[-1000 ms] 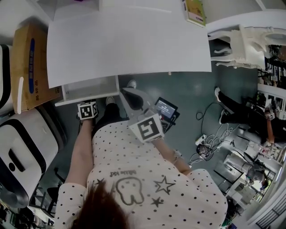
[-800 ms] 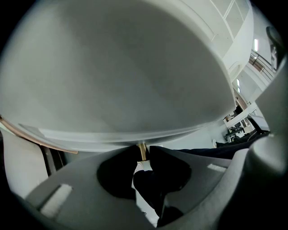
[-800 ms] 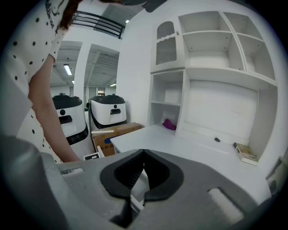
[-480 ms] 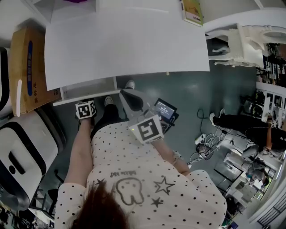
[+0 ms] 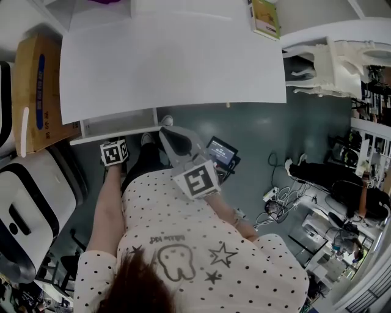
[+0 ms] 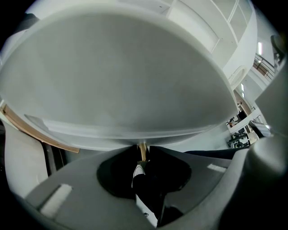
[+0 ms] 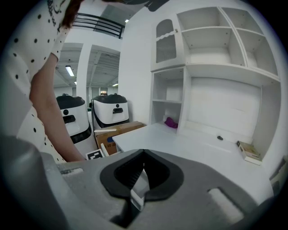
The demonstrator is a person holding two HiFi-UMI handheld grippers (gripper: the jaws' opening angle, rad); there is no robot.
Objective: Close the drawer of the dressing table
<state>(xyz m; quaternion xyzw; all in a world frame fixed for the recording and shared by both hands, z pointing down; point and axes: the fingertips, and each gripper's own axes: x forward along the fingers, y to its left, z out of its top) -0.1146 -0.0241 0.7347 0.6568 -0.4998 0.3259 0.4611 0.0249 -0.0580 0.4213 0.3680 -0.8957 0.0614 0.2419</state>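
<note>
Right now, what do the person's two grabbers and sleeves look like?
Both grabbers are smooth grey plastic, tapering toward the tips: the left gripper and the right gripper. Each carries a white cube printed with black square markers. The sleeves are short, white with small dark dots.

- The drawer (image 5: 116, 125) juts out under the left front of the desk (image 5: 171, 55).
- Its knob (image 6: 142, 152) sits between the fingers of the left gripper (image 6: 142, 147).
- A box (image 5: 40, 85) stands left of the desk.

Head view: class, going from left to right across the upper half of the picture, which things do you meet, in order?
cardboard box → dressing table top → small book → white chair
</note>
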